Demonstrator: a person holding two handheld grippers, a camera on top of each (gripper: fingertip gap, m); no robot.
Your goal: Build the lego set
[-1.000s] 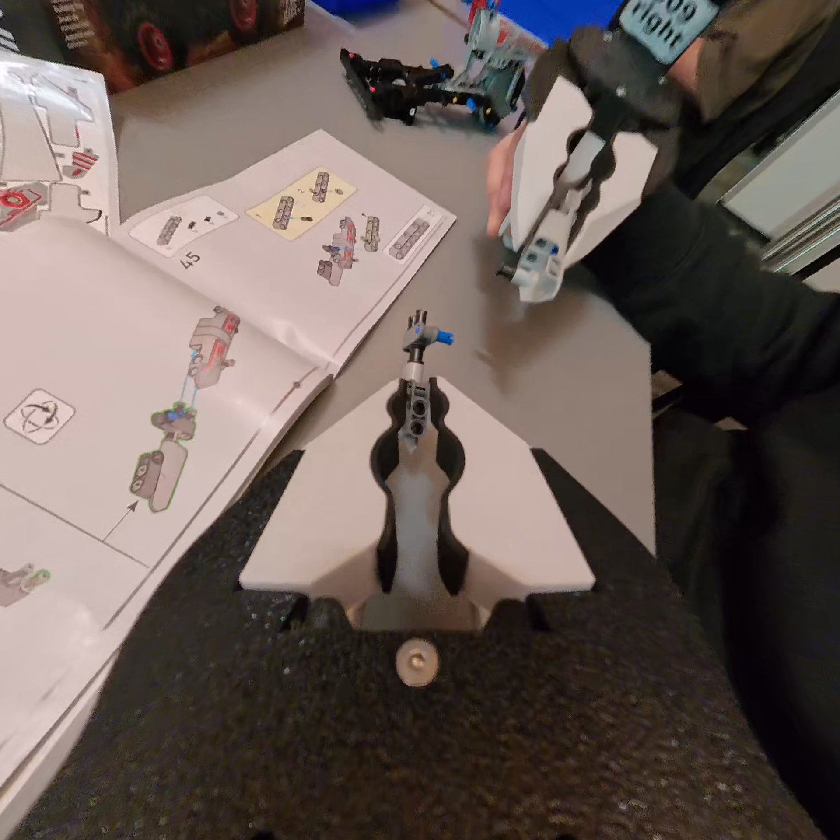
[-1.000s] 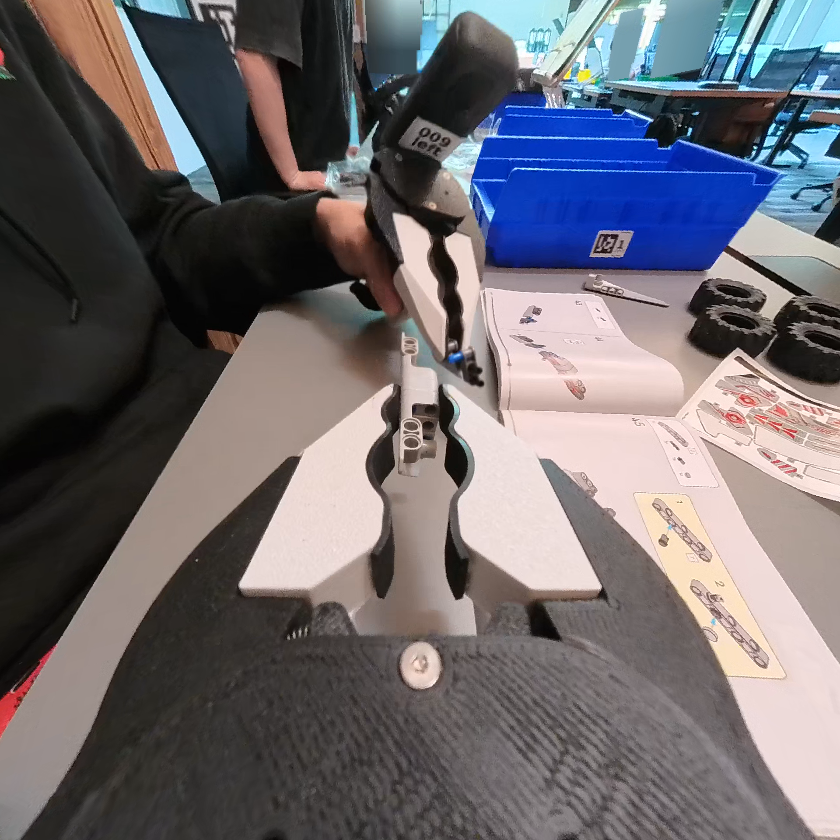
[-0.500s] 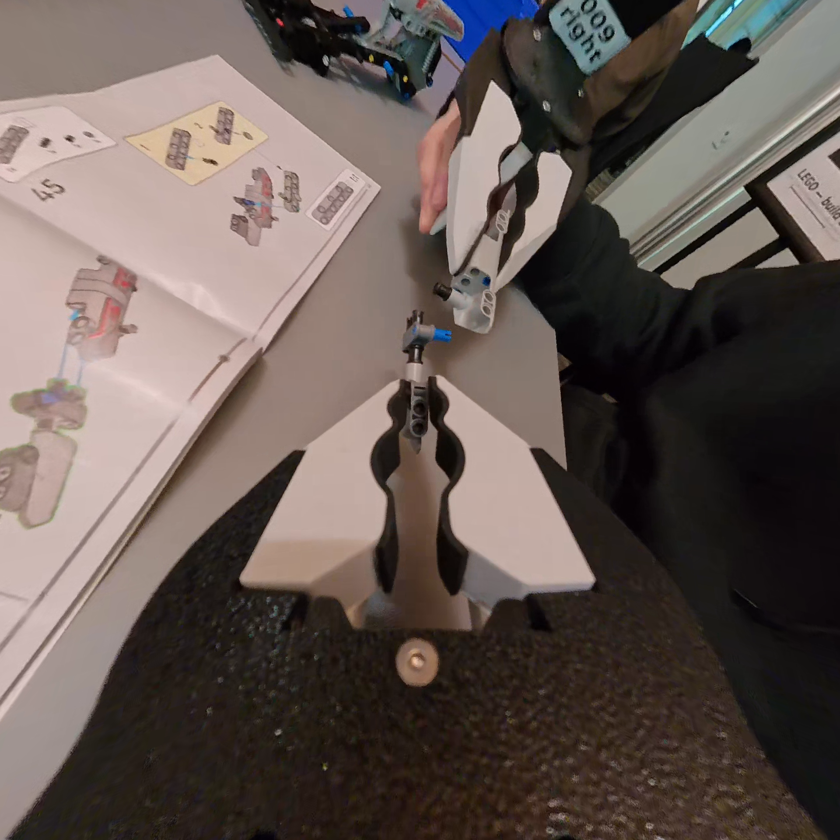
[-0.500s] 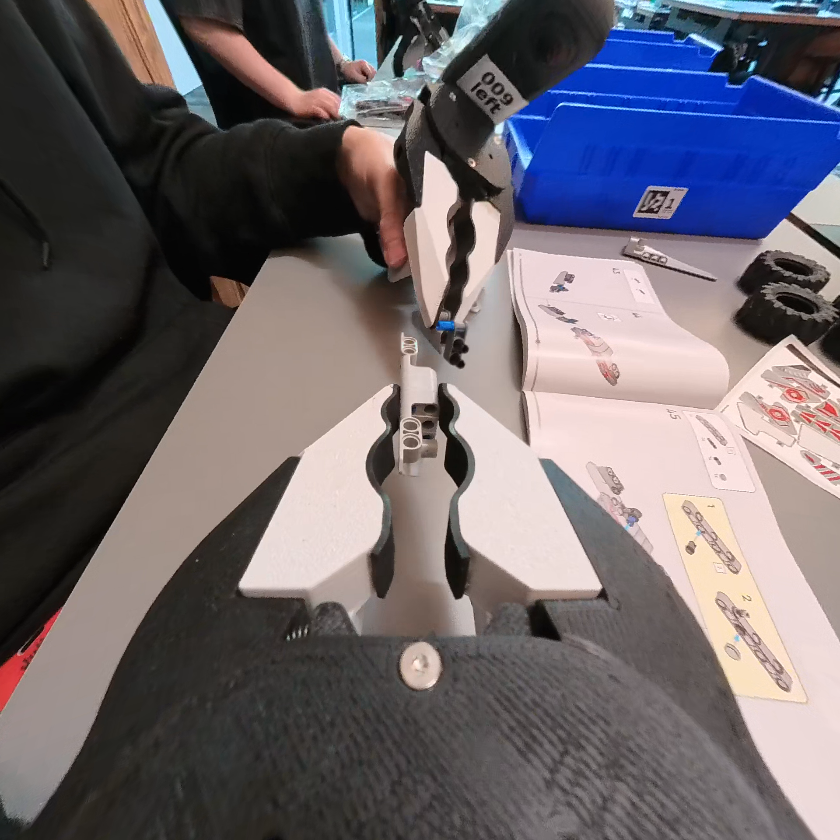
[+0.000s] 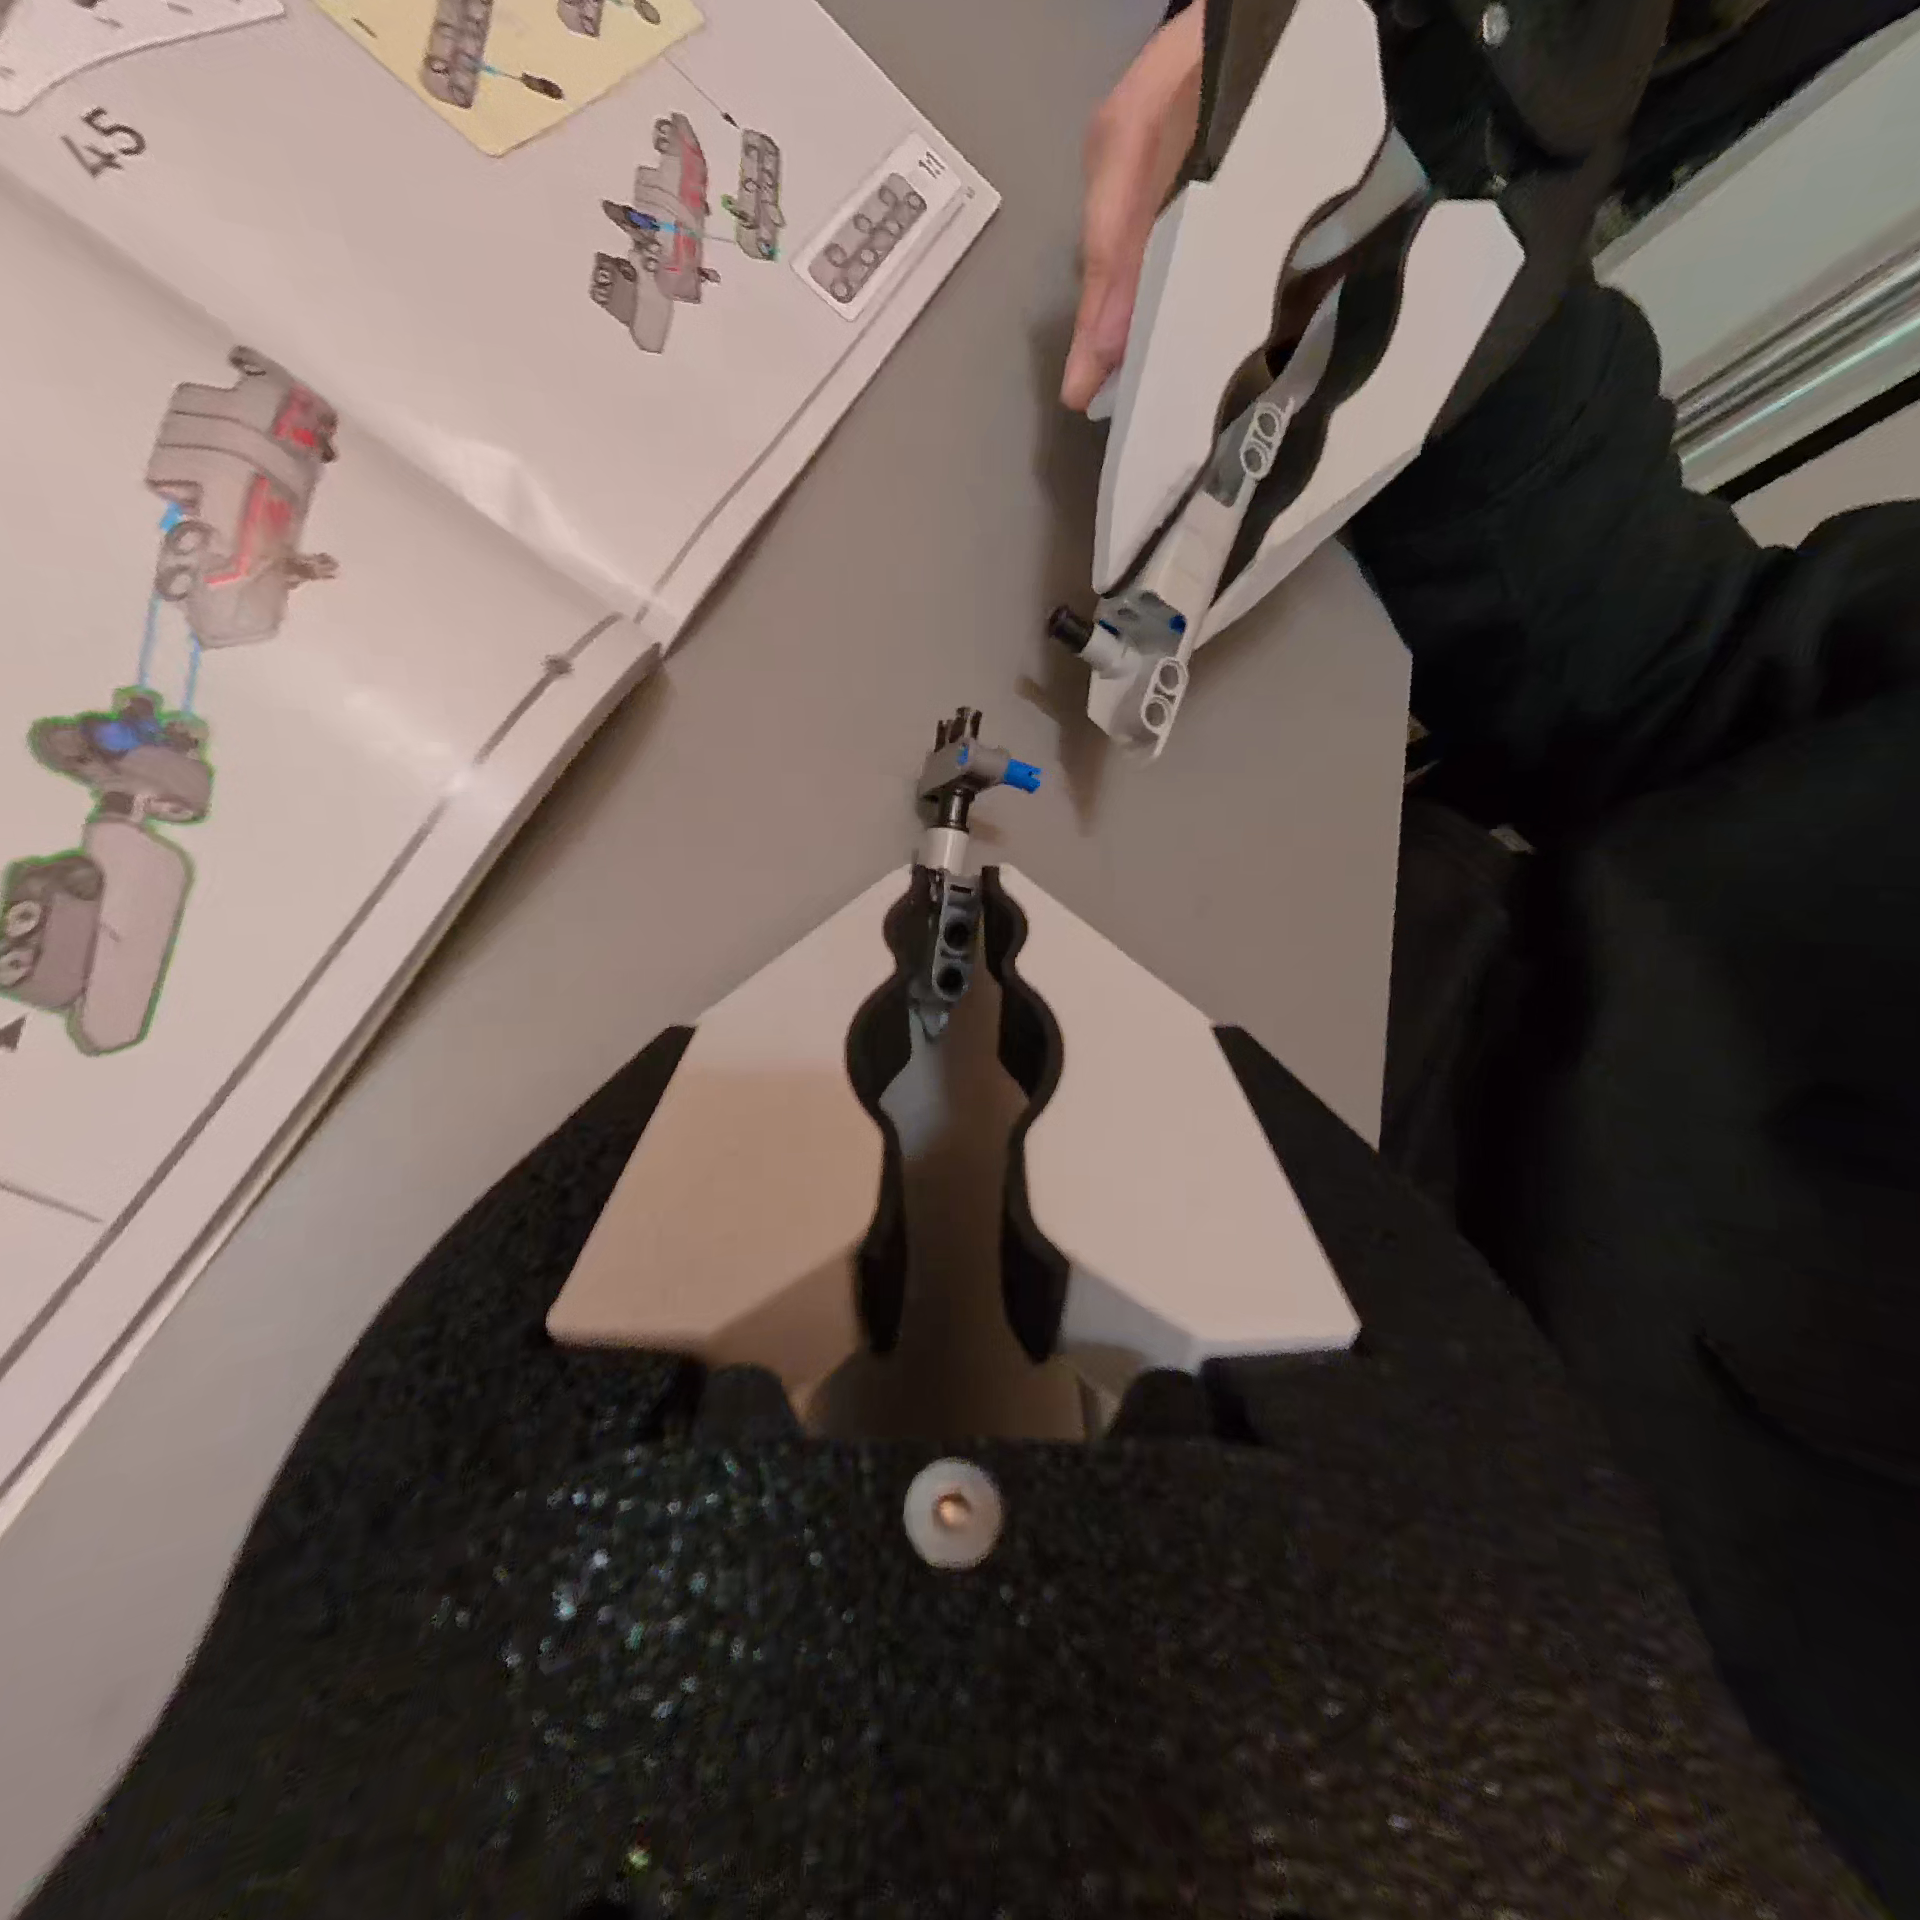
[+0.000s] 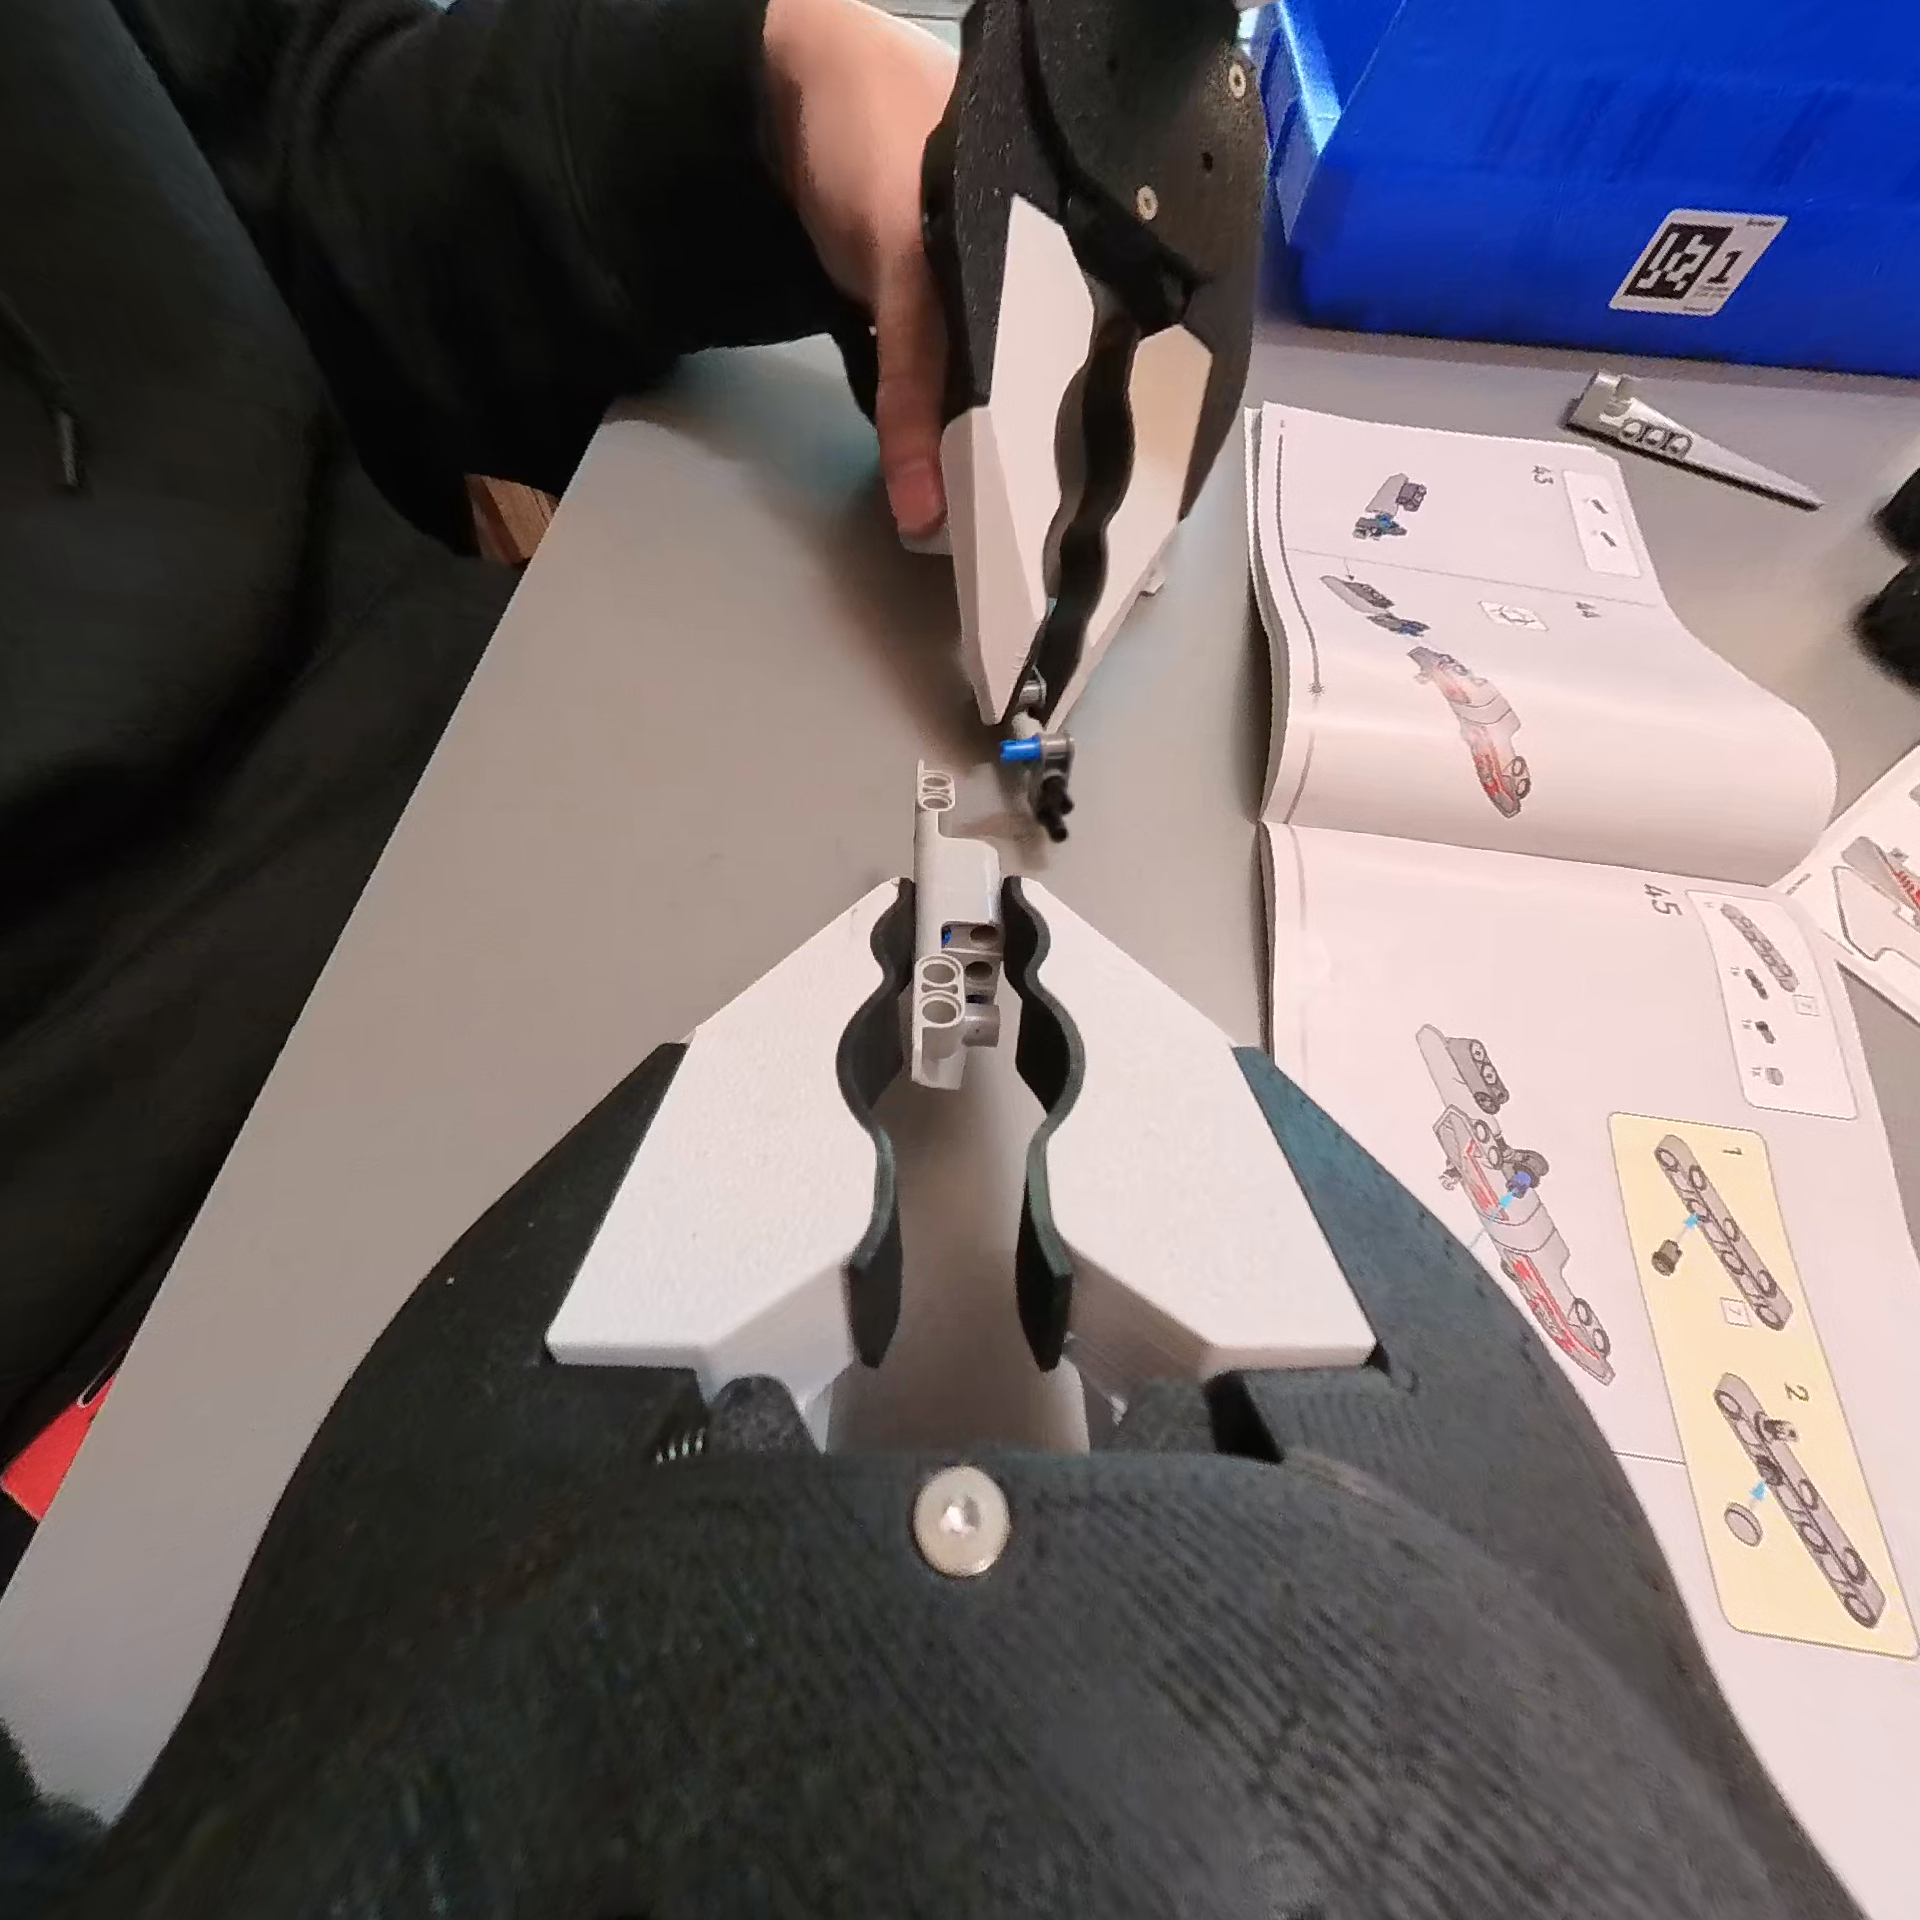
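Observation:
My left gripper (image 5: 951, 904) is shut on a small grey connector assembly (image 5: 961, 790) with a blue pin and a black pin sticking out past the fingertips. My right gripper (image 6: 956, 914) is shut on a light grey panel piece (image 6: 951, 914) with pin holes. In the left wrist view the right gripper (image 5: 1174, 613) holds the panel (image 5: 1143, 665) just right of and beyond the connector, a short gap apart. In the right wrist view the left gripper (image 6: 1029, 707) points down with the connector (image 6: 1039, 769) just beyond the panel's far end, above the grey table (image 6: 675, 727).
An open instruction booklet (image 5: 364, 416) lies left of the left gripper, also right of the right gripper (image 6: 1507, 935). A blue bin (image 6: 1610, 156) stands at the back right. A dark grey wedge piece (image 6: 1683, 452) and black tyres (image 6: 1896, 613) lie far right. A person's dark sleeves flank both views. There is about 7 cm between the tips of the two grippers.
Both grippers have come closer together and lower toward the table. The panel's end and the connector now sit almost side by side. Both grips are unchanged.

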